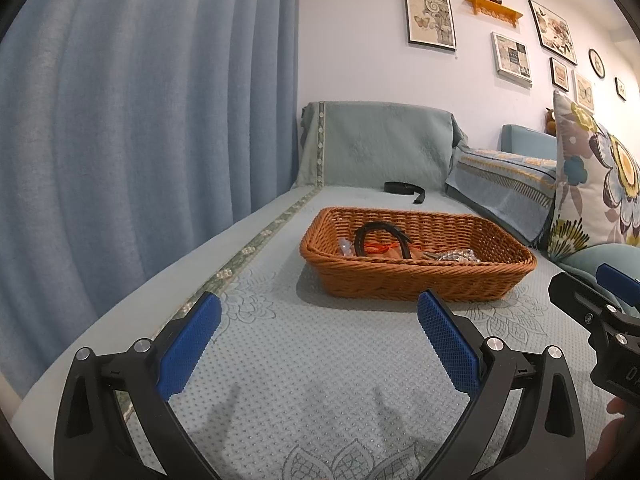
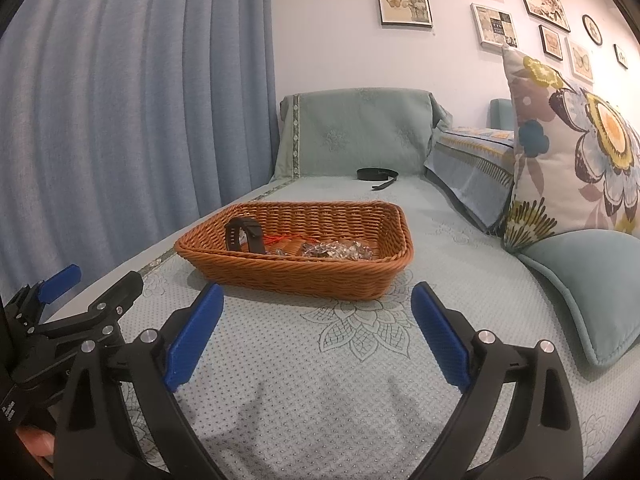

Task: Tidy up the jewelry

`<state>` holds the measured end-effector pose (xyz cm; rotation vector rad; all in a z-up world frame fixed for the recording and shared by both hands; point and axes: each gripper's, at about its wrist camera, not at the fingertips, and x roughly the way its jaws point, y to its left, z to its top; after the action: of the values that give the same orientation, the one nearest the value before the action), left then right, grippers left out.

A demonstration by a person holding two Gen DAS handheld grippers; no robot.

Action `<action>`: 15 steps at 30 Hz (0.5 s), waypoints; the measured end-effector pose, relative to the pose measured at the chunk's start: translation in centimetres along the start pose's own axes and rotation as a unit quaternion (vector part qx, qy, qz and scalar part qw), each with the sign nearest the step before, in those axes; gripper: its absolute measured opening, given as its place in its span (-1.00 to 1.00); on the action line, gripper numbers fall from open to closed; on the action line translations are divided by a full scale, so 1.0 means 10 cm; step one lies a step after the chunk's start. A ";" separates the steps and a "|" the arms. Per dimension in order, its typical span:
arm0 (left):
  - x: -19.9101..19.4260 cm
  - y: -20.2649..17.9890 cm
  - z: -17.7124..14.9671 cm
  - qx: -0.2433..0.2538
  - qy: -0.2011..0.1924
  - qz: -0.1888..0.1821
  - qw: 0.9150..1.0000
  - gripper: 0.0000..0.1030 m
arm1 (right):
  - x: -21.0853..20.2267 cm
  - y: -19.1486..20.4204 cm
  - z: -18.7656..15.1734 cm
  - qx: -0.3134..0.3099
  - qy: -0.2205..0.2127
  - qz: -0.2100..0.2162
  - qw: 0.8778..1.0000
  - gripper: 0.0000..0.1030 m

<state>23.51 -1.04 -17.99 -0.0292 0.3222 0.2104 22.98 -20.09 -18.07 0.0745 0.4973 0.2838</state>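
Behind basket point(image 1: 416, 280) rim, jewelry point(image 2: 336, 249) half hidden; both grippers point(image 1: 320, 316) point(image 2: 318, 308) spread, empty

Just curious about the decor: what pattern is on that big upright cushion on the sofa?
The cushion has large flowers, yellow, blue and purple on pale fabric; the right wrist view shows it best.

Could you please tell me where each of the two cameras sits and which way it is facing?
Left wrist: on the left gripper, low over the sofa cover, facing the basket and wall; its own open fingers show, with the right gripper and a hand at the right edge.
Right wrist: on the right gripper, facing the same way; its open fingers show, the left gripper and fingertips at left.
Shared: basket, watch, beads, black strap, curtain, floral pillow.
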 end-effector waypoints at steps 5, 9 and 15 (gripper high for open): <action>0.00 0.00 -0.01 -0.001 0.001 0.000 1.000 0.85 | 0.00 -0.01 0.00 0.001 0.000 0.000 1.000 0.76; 0.00 0.00 -0.01 -0.001 0.001 0.000 1.000 0.85 | 0.01 0.00 -0.01 0.001 0.001 0.000 1.000 0.76; 0.00 0.00 0.00 -0.001 0.001 0.000 1.000 0.85 | 0.02 0.03 -0.02 -0.002 0.001 -0.001 1.000 0.76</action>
<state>23.47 -1.03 -18.02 -0.0317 0.3244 0.2107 22.97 -19.79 -18.29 0.0704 0.4979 0.2830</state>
